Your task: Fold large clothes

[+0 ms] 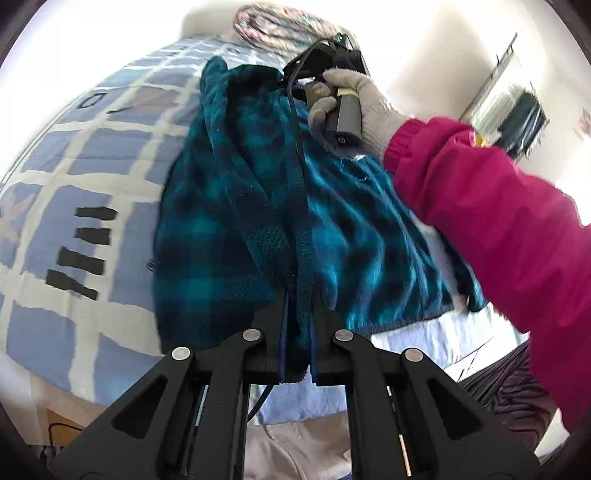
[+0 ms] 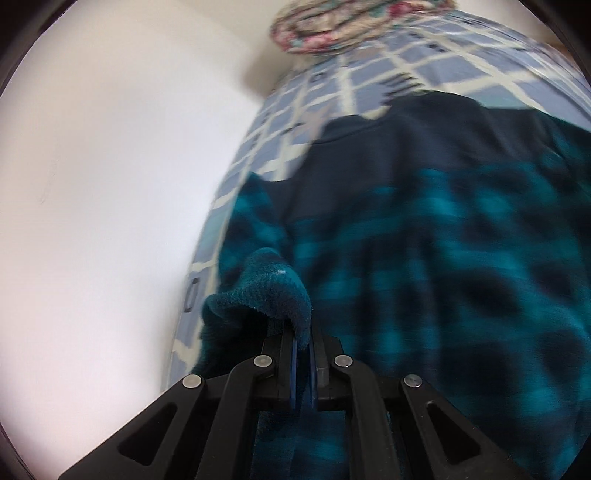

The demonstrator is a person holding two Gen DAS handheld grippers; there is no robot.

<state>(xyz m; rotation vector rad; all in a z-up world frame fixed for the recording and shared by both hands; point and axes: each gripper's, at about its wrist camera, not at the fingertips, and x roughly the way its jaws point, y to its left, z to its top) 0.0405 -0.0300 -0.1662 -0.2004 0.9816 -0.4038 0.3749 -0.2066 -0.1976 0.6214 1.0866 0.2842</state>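
Note:
A teal and black plaid fleece garment (image 1: 221,229) lies partly folded on the bed, one half laid over the other. My left gripper (image 1: 298,295) is shut on its thick edge, with fabric pinched between the pads. In the left wrist view a gloved hand (image 1: 354,107) in a pink sleeve holds the right gripper at the garment's far end. In the right wrist view the same fleece garment (image 2: 424,258) fills the frame, blurred, and my right gripper (image 2: 303,338) is shut on a rolled corner of it.
The bed cover (image 1: 92,155) is blue with pale grid lines. A floral pillow (image 2: 332,26) sits at the bed's far end. A white wall (image 2: 110,184) runs along the bed's side. Pale blue cloth (image 1: 424,339) lies under the garment near the bed edge.

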